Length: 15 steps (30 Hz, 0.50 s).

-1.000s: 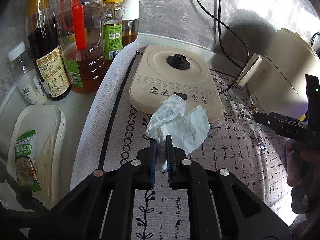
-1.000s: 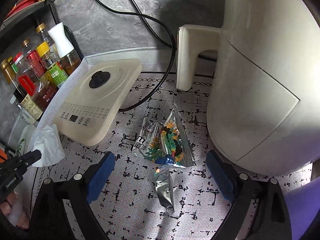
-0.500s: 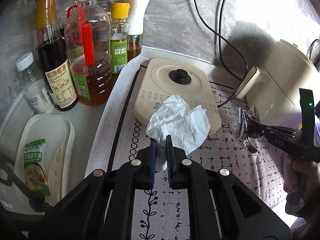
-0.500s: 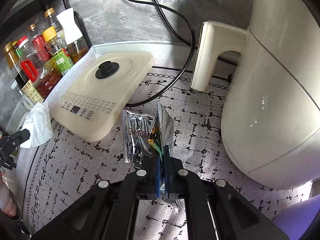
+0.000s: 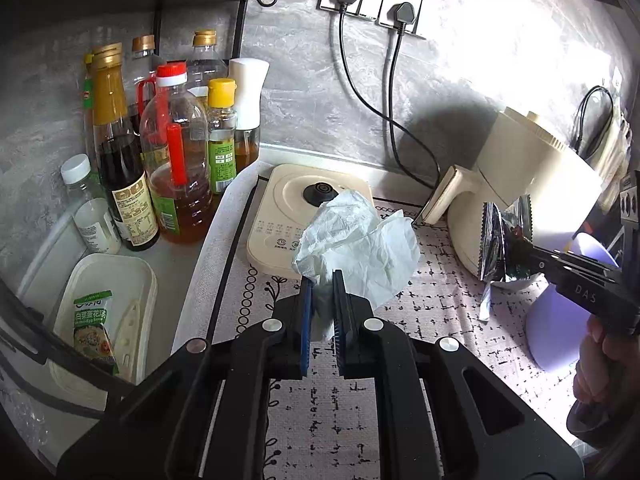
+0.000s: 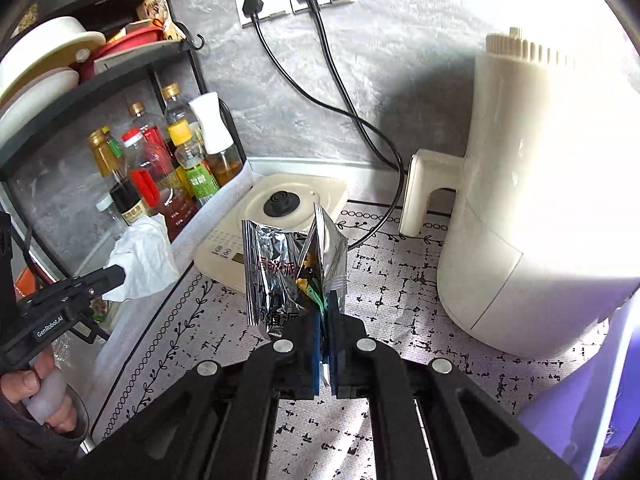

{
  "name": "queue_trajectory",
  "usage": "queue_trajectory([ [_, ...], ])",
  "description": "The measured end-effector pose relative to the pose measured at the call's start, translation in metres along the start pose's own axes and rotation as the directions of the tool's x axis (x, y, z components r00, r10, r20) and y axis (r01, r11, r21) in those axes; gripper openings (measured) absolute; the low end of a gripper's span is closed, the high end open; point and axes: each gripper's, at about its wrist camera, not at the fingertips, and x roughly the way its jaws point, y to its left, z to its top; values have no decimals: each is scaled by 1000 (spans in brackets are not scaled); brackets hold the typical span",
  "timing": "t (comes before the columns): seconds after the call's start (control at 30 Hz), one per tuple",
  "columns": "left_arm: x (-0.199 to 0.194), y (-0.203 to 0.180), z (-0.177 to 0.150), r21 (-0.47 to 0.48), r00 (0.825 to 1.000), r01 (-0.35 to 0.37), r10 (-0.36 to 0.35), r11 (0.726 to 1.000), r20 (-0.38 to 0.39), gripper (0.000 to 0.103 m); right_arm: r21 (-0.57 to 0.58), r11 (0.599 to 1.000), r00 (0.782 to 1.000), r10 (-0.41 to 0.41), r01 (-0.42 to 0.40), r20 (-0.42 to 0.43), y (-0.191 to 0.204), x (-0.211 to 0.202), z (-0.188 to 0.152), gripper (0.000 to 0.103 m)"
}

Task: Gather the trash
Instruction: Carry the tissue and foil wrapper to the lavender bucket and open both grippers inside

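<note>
Left claw (image 5: 322, 280) pinches one crumpled white tissue (image 5: 360, 240), held clear above the worktop mat (image 5: 420, 344); the tissue fans upward and rightward from the fingers. Right claw (image 6: 325, 308) is pressed together on one silver snack wrapper (image 6: 280, 264), long axis upright, torn top pointing up, beside one cream air fryer (image 6: 540, 200).
</note>
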Motion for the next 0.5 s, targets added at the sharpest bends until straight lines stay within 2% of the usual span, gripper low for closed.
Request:
queue_trajectory([
  [0.17,-23,-11,-10,-5,1000,10,-10,1000,15,10,-63,998,998,30,-26,56,8,-42,-5,4],
  [0.5,-53,-42,-13,11,998,26,-27,1000,48,10,-41,999,990,34,-29,139,-14,-101,-11,4],
])
